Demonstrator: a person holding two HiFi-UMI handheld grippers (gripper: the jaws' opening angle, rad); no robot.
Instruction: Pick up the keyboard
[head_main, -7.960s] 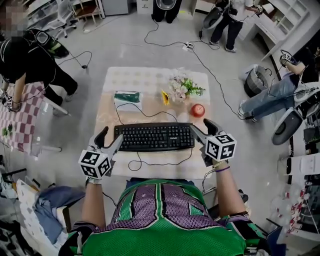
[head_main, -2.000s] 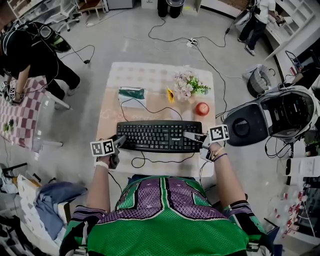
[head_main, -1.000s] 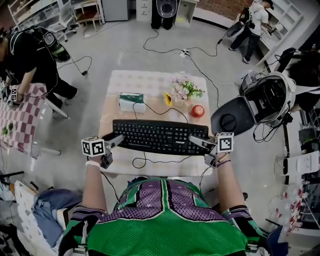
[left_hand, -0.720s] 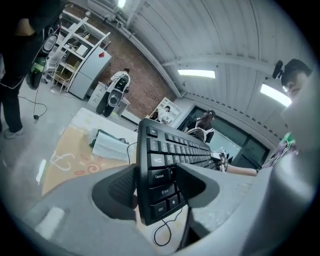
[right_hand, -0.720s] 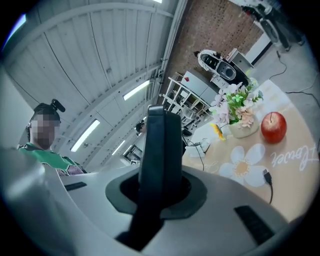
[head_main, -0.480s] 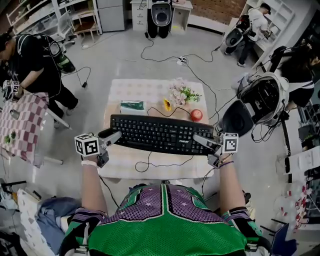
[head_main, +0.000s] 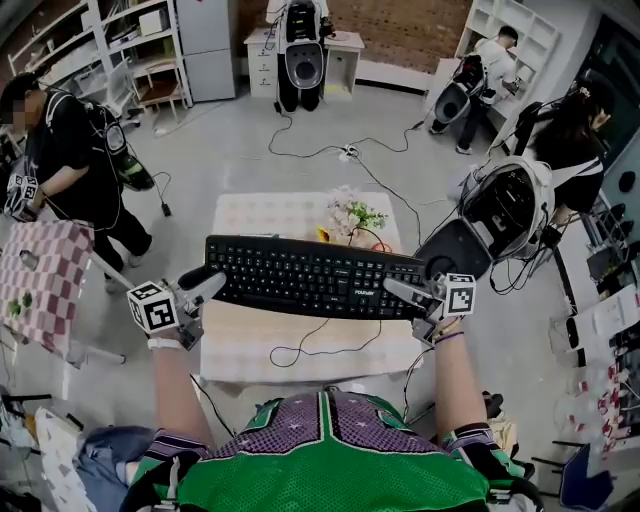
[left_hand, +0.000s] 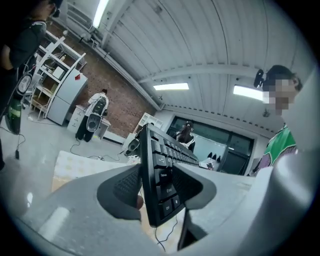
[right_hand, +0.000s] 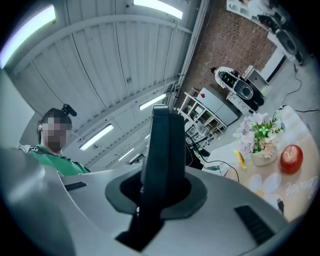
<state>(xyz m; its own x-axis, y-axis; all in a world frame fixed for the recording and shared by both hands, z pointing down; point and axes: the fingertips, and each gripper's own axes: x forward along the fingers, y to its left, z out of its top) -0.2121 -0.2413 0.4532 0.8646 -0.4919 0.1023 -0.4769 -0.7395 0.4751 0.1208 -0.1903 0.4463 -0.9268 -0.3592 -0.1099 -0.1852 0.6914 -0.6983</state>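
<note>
The black keyboard (head_main: 310, 275) hangs level above the low table (head_main: 250, 340), carried by its two ends. My left gripper (head_main: 203, 282) has the left end between its pads; its jaws have just been closing and now clamp that end (left_hand: 161, 186). At the other end, my right gripper (head_main: 398, 291) is shut on the keyboard's edge (right_hand: 161, 145). The keyboard's cable (head_main: 318, 340) dangles in a loop down to the tabletop. In the left gripper view my left gripper (left_hand: 157, 192) shows the keys edge-on; my right gripper (right_hand: 160, 192) shows only the thin black edge.
A vase of flowers (head_main: 352, 213) stands on the table behind the keyboard, with a red apple (right_hand: 291, 156) beside it. A checkered table (head_main: 35, 285) and a person (head_main: 70, 150) are at the left. A large round machine (head_main: 500, 210) stands at the right.
Both grippers have risen with the keyboard, which has left the table and now hangs well above it. The left jaws have narrowed onto the keyboard's end.
</note>
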